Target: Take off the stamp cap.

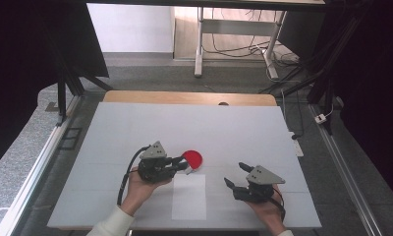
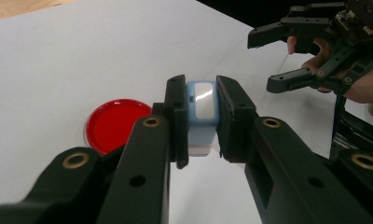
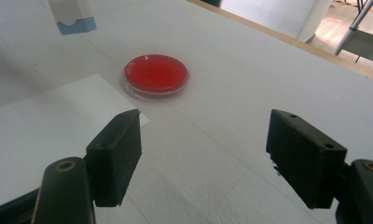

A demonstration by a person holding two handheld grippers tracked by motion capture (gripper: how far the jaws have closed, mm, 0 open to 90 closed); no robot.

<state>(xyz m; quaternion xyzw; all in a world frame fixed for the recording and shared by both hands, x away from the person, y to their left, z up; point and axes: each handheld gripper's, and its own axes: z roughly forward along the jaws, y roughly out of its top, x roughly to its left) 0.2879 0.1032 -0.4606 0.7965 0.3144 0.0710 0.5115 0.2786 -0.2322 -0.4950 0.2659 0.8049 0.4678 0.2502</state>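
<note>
We count one small light-blue and white block (image 2: 201, 109), one red-filled petri dish (image 3: 155, 74), one loose white paper sheet (image 1: 188, 196), and two grippers.

Item one, the block: we see it clamped between the pads of the left gripper (image 2: 201, 123), raised off the white table (image 1: 135, 132). Its long axis runs along the jaws, pointing away from the hand; in the right gripper view its blue end (image 3: 75, 25) faces downward at the top edge of the frame.

Item two, the dish: we find it lying flat on the table, just beyond the left gripper's tips and near the sheet's far corner.

Item three, the right gripper (image 3: 203, 140): we note its jaws spread wide with nothing between them, aimed toward the dish.
</note>
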